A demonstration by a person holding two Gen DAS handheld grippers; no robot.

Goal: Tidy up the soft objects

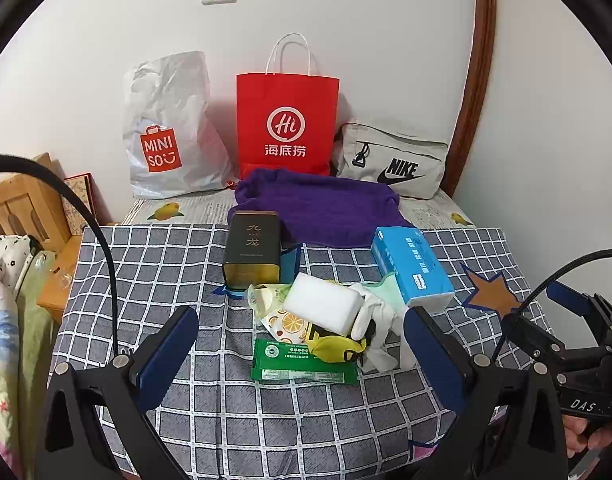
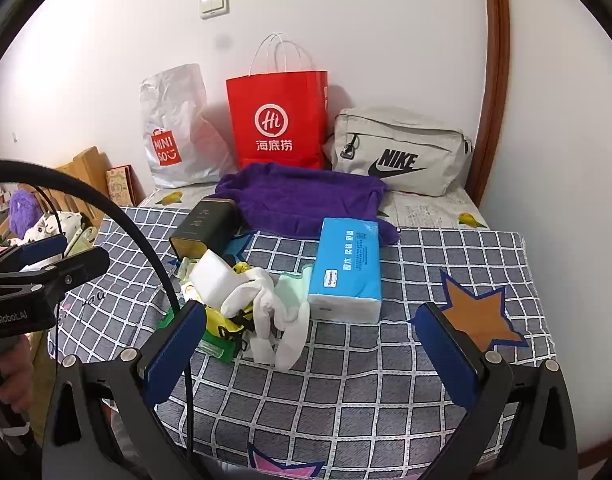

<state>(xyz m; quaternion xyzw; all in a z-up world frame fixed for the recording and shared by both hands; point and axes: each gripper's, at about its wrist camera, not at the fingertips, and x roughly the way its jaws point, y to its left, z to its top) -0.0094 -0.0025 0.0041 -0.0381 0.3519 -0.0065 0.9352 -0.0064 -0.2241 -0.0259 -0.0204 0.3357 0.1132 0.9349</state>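
Fuzzy purple towel (image 1: 318, 208) lies rumpled behind boxy tin (image 1: 253, 250).

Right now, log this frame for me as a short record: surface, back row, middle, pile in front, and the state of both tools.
surface: checked cloth over a table
back row: white plastic bag, red paper bag, grey pouch, all against the wall
middle: purple towel, dark tin, blue tissue pack
pile: white sponge, white socks, green packet
left tool: open, empty
right tool: open, empty
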